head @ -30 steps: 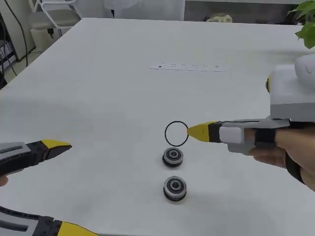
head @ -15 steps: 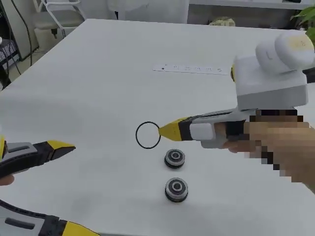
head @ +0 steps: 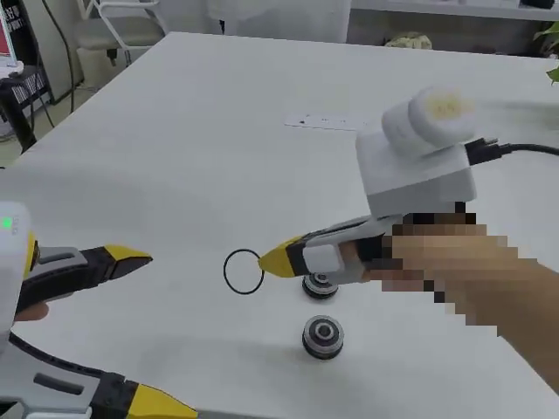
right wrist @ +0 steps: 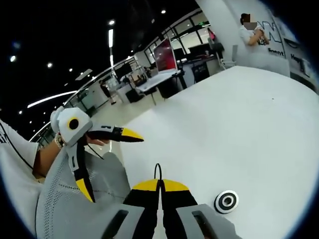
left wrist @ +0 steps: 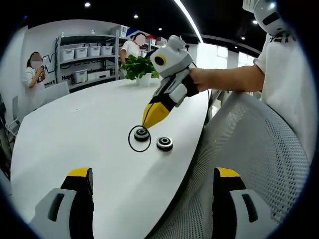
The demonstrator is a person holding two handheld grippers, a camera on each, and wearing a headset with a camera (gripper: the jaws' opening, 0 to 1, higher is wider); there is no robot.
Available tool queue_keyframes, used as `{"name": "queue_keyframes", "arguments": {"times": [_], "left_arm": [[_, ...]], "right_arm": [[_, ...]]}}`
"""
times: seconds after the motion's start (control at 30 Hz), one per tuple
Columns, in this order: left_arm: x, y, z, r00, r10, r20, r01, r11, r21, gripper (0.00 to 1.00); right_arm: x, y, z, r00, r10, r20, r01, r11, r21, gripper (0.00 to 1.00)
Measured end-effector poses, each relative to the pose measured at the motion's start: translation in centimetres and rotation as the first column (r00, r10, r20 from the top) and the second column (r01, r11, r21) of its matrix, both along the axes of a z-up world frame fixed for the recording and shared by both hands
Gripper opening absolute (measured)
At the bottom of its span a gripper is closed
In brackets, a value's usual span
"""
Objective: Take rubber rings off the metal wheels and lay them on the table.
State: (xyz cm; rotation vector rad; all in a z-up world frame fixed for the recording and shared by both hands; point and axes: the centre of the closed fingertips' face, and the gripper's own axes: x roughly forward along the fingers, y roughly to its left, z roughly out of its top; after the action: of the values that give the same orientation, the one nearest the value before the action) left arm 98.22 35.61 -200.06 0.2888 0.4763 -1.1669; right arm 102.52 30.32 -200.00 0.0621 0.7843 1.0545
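Got the ring (head: 225, 271) pinched in the right gripper's (head: 265, 260) closed tips, poking straight out ahead of them over bare table (head: 175, 131), wheel (head: 320, 284) just behind, left gripper (left wrist: 153, 174) gaping and farther off, so probably just lower and release.

A leafy potted plant (left wrist: 139, 67) was spotted beside storage shelves (left wrist: 84, 63) stacked with bins (left wrist: 67, 54), a grey mesh chair (left wrist: 249, 149) was caught close alongside, and a red-lit screen (right wrist: 164, 52) was picked out on a distant desk (right wrist: 162, 74).
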Motion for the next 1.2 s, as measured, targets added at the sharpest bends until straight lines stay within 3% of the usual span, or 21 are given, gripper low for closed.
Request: {"name": "queue_keyframes", "arguments": {"times": [0.3, 0.5, 0.87, 1.2], "left_arm": [[0.3, 0.3, -0.1, 1.0, 0.016, -0.001, -0.016, 1.0, -0.011, 0.99], [0.3, 0.4, -0.3, 1.0, 0.01, -0.001, -0.01, 1.0, 0.001, 0.99], [0.2, 0.5, -0.5, 1.0, 0.013, -0.007, -0.012, 1.0, 0.011, 0.99], [0.4, 0.7, -0.4, 0.999, 0.036, -0.013, -0.035, 0.999, 0.005, 0.98]], "right_arm": [[-1.7, 0.3, -3.5, 0.998, 0.027, -0.061, -0.03, 0.998, -0.054, 0.0], [-2.0, -0.1, -5.3, 0.996, 0.024, -0.081, -0.032, 0.994, -0.1, 0.0], [-1.2, -1.0, -7.0, 0.997, -0.02, -0.08, 0.007, 0.986, -0.164, 0.0], [-1.5, -0.7, -7.2, 0.997, -0.008, -0.077, -0.006, 0.985, -0.172, 0.02]]}}
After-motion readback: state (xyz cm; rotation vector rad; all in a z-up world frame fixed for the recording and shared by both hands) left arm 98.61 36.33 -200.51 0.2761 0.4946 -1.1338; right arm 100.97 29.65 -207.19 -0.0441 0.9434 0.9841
